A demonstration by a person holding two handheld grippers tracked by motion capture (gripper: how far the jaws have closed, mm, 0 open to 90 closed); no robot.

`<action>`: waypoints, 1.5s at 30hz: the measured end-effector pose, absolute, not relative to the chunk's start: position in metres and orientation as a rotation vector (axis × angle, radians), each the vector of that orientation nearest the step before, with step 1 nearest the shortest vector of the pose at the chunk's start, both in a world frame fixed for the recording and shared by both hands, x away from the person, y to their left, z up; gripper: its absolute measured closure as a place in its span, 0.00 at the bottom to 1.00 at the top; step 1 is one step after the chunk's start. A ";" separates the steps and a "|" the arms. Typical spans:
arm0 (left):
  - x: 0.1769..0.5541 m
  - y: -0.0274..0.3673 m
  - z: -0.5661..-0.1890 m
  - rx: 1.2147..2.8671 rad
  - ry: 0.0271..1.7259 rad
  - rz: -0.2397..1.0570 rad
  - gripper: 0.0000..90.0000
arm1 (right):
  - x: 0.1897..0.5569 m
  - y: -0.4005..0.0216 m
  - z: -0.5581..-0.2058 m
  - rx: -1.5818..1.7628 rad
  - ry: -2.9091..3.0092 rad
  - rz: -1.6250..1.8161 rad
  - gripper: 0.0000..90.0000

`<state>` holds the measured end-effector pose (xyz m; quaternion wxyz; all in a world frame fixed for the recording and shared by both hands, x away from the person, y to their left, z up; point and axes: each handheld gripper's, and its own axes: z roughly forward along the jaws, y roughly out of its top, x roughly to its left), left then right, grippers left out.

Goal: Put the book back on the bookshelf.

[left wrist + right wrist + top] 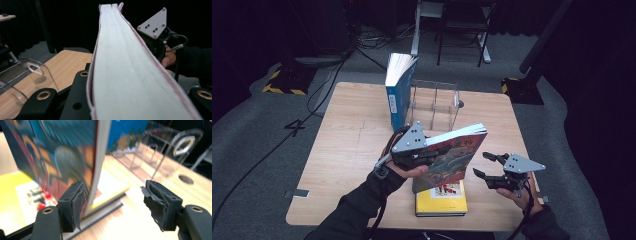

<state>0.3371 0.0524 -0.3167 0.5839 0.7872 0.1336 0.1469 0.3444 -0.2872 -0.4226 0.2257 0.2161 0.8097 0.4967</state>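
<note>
My left gripper [432, 159] is shut on a colourful picture book [454, 147] and holds it tilted above the table, spine low and page edge up. In the left gripper view the white page edge [120, 62] runs away from me between the two black jaws. A yellow book [441, 202] lies flat on the table under the held one. My right gripper [482, 164] stands open just right of the held book. In the right gripper view the book's cover [57, 157] hangs close to the left pad [77, 202], and the gap to the other pad is wide.
A clear acrylic book rack [437, 102] stands at the back middle of the wooden table [347, 150], with a blue book [398, 95] upright at its left end. Beyond the table are chair legs, a dark stand base [522, 90] and cables on the grey floor.
</note>
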 end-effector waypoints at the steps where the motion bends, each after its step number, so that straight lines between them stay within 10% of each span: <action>1: 0.338 0.053 -0.316 1.837 0.321 0.354 0.81 | 0.347 -0.288 -0.425 0.607 2.238 1.338 0.37; 24: 0.400 0.106 -0.296 1.756 0.689 0.661 0.82 | 0.374 -0.307 -0.454 0.822 2.295 1.177 0.35; 45: 0.479 0.063 -0.326 1.781 0.868 0.763 0.82 | 0.376 -0.305 -0.460 0.828 2.308 1.136 0.37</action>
